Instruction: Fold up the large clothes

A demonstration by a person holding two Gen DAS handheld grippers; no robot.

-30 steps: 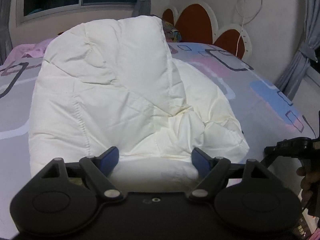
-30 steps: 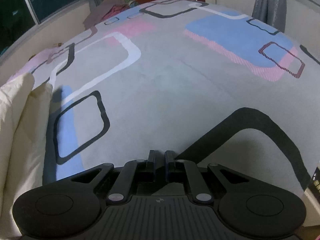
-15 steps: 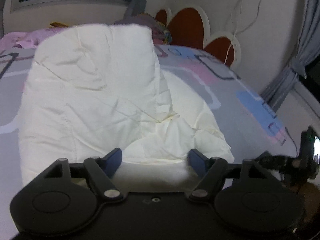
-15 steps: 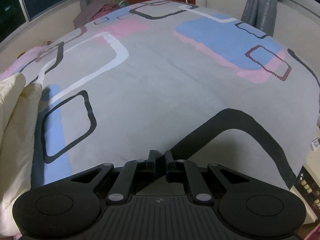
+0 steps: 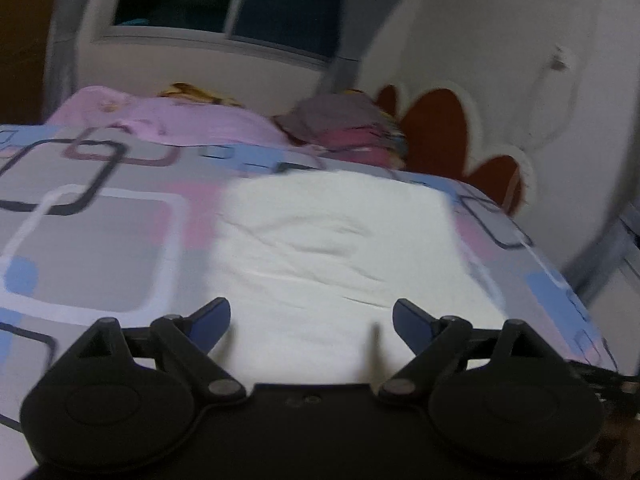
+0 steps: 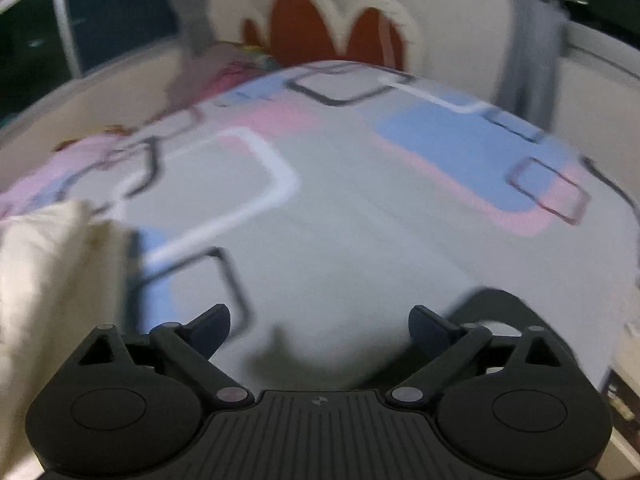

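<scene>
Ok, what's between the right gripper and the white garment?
Right wrist view: only bare patterned bedsheet between the open right gripper and the white garment at the left edge.

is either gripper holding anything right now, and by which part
Nothing is held. The left gripper is open above the folded cream padded garment; the right gripper is open over the patterned grey bedsheet.
</scene>
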